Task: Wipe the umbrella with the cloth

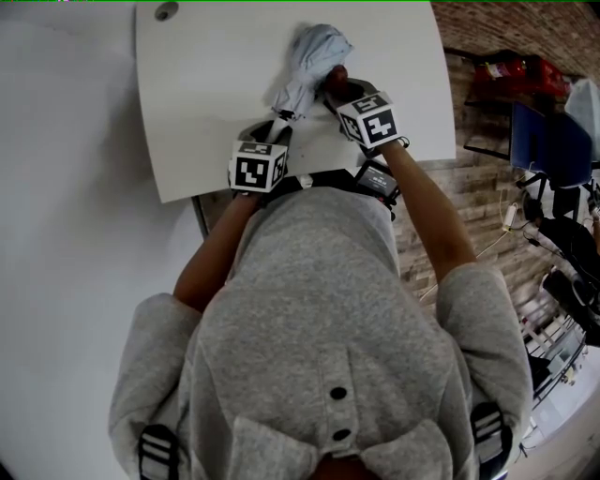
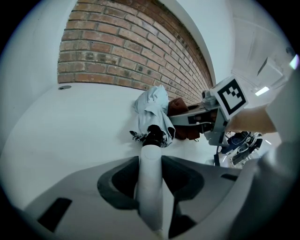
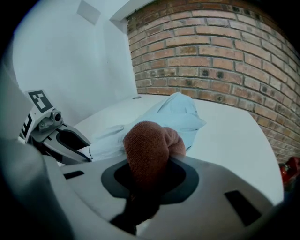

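Note:
A folded pale-blue umbrella [image 1: 307, 67] lies on the white table [image 1: 216, 103], its canopy pointing away from me. My left gripper [image 1: 278, 127] is shut on the umbrella's white handle [image 2: 151, 183], which runs between the jaws toward the black collar [image 2: 153, 135] and the canopy [image 2: 154, 110]. My right gripper [image 1: 335, 86] is shut on a rust-brown cloth [image 3: 147, 152] and presses it against the umbrella's fabric [image 3: 176, 115] on its right side. In the left gripper view the brown cloth [image 2: 180, 119] shows beside the canopy, under the right gripper [image 2: 183, 117].
A brick wall [image 3: 220, 61] stands behind the table's far edge. A small round hole [image 1: 166, 11] sits in the table's far left corner. Right of the table are a blue chair [image 1: 548, 145] and red items [image 1: 511, 70] on the floor.

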The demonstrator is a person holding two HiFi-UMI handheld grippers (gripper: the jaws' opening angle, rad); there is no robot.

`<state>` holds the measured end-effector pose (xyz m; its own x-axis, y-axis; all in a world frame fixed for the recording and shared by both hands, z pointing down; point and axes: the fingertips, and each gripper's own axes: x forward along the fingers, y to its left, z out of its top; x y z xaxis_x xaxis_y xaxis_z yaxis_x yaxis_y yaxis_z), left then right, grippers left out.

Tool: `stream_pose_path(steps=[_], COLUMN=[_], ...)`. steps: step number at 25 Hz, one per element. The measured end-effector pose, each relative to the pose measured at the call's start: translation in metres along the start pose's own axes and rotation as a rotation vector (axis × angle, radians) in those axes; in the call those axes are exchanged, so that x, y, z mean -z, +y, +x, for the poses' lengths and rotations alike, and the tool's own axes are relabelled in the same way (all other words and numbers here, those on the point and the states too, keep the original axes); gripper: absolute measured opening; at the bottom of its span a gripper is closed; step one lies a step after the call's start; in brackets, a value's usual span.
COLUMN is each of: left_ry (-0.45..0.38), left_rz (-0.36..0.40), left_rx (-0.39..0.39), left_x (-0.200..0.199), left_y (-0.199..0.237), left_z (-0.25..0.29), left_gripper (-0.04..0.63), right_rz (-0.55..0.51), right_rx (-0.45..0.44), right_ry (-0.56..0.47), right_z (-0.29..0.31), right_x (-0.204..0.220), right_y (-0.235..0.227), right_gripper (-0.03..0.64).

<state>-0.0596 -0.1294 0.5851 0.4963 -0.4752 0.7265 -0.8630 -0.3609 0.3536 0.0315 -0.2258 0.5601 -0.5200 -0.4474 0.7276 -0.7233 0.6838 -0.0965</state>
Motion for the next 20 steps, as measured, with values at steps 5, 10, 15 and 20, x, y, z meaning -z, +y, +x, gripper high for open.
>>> stream_pose_path(steps=[5, 10, 15, 20], left_ry=[0.001, -0.01, -0.01, -0.006], left_rz=[0.0, -0.001, 0.001, 0.002], left_rx=[-0.004, -0.009, -0.012, -0.015], left_x=[-0.001, 0.0, -0.001, 0.001], left_y=[0.0, 0.0, 0.0, 0.0], left_z=[-0.001, 0.0, 0.0, 0.0], left_gripper=[0.156, 0.156, 0.155, 0.155], right_rz=[-0.028, -0.047, -0.045, -0.029], right_rx=[-0.038, -0.064, -0.089, -0.114], right_ry=[0.013, 0.02, 0.025, 0.031], right_z=[0.0, 0.0, -0.001, -0.003], right_x=[0.003, 0.009, 0.01, 0.013], right_y=[0.017, 0.03, 0.037, 0.052], right_gripper=[0.098, 0.098, 0.098, 0.1])
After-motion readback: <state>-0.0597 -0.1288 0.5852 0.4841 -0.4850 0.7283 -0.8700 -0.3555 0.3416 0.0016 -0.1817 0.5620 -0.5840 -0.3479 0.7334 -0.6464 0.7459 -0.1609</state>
